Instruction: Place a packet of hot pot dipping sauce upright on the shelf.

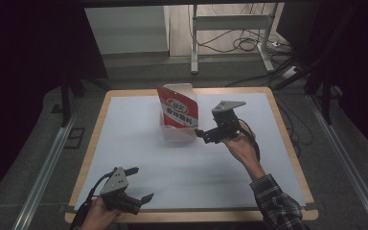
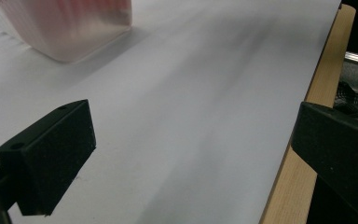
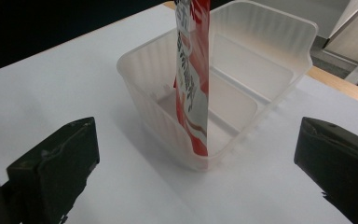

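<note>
Glossy red pouch (image 3: 193,79) upright in ribbed translucent plastic bin (image 3: 270,60)

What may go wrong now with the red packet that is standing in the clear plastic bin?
1. The red packet stands on its edge and rises well above the rim of the clear bin; a small knock could tip it out.
2. The right gripper is open and close to the bin's near wall, so moving forward may push the light bin across the table.
3. The left gripper is open near the table's front edge, too far to steady anything.
</note>
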Available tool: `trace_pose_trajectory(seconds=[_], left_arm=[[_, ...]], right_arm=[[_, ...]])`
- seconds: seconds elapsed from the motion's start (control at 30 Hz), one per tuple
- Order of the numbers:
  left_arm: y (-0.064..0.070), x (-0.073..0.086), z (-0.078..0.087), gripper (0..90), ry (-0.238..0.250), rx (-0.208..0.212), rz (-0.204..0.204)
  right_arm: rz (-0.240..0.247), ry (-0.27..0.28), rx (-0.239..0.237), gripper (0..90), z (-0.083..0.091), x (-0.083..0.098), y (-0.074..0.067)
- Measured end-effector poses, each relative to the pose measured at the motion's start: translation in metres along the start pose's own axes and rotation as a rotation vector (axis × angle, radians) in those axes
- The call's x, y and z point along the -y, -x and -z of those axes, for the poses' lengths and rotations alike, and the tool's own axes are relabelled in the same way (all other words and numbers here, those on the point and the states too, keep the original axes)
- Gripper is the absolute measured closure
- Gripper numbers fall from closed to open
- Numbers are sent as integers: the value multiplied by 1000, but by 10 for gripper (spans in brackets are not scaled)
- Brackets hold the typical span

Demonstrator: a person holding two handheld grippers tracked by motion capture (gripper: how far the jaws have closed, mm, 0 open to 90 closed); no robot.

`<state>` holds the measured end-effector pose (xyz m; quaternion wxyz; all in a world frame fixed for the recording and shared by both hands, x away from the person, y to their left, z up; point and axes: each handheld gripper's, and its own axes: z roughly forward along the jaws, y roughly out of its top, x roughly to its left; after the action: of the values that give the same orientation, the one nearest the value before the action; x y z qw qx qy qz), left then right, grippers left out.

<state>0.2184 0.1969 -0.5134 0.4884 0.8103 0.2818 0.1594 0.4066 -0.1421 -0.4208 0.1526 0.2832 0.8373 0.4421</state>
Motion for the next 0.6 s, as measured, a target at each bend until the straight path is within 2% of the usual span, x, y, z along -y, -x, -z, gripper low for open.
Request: trace_pose_trajectory(seconds=[0.3,0.6], left_arm=[[1,0,0,0,2,4,4],[0,0,0,0,5,5,7]], right_arm=[[-11,28,10,0,9,14,-1],[1,6,35,2,18,25,-3]])
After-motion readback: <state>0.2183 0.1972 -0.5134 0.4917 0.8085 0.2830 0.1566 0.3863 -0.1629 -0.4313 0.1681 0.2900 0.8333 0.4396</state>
